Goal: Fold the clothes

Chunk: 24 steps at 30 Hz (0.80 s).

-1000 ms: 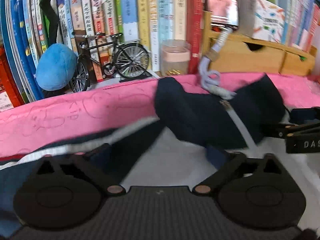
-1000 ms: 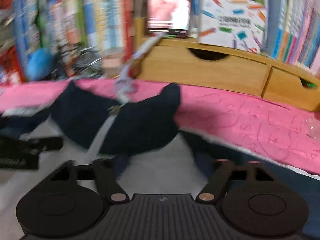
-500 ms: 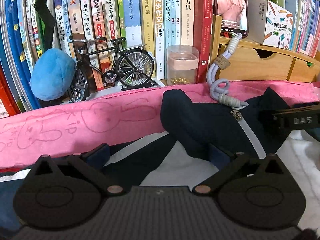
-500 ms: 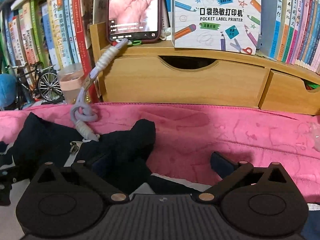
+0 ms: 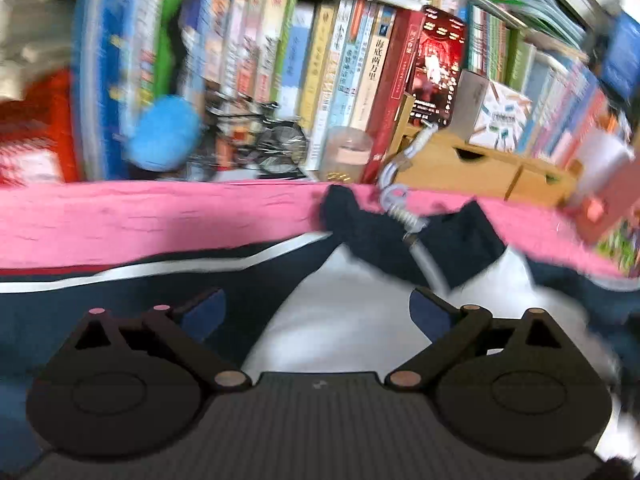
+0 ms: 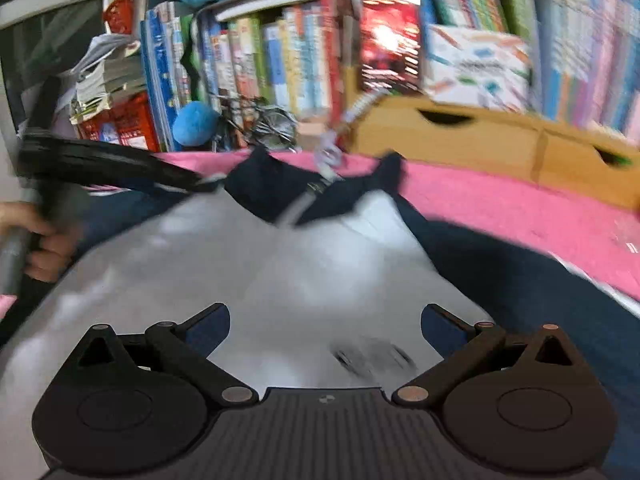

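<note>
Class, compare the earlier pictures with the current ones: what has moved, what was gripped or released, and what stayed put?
Both tools, left and right, pulled back from the navy collar; more of the jacket shows. The right tool's jaws have just been opening, nothing between them. The jacket, pink cloth and bookshelf stayed put.

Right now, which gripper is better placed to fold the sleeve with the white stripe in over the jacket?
Probably the left gripper: open, and the striped sleeve lies just beyond its left finger. The right gripper, also open, faces the grey jacket body.

The black two-finger left gripper (image 5: pixel 316 312) stands wide open, empty; the black two-finger right gripper (image 6: pixel 325 326) likewise, tilted downward; a bare hand (image 6: pixel 38 242) grips a handle.
</note>
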Each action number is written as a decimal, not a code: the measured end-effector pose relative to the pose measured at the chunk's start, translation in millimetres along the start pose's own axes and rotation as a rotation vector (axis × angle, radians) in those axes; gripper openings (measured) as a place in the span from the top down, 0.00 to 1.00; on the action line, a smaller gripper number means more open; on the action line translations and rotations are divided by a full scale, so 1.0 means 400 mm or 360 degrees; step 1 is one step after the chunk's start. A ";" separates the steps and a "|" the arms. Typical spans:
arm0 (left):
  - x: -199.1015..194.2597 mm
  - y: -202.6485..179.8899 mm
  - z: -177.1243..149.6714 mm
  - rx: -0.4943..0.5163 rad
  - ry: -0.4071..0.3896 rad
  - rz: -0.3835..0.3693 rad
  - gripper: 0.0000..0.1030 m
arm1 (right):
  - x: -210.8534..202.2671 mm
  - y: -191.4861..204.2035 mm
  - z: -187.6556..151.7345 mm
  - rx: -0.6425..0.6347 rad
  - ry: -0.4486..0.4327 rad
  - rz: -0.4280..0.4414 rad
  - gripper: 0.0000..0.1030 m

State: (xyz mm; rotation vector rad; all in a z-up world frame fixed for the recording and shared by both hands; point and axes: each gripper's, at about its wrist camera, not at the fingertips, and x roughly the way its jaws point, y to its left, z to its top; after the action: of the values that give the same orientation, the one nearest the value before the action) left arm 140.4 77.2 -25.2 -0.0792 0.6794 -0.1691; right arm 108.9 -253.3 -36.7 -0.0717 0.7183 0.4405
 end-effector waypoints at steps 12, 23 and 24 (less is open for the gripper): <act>-0.059 0.292 -0.112 -0.0263 0.0123 0.0709 0.01 | -0.138 -0.469 -0.150 0.0648 0.0050 -0.0867 0.00; -0.132 -0.105 -0.023 0.0111 0.0013 0.0108 0.00 | -0.367 -0.567 -0.193 0.0870 -0.0293 -0.0910 0.00; -0.127 -0.165 -0.018 0.0155 0.0027 0.0022 0.00 | -0.384 -0.586 -0.204 0.0916 -0.0309 -0.0922 0.00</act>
State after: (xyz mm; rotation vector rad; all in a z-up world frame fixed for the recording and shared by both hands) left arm 88.6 21.2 9.0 0.0204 0.6875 -0.1898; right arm 53.2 -539.1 -18.3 0.2967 0.5770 -0.3172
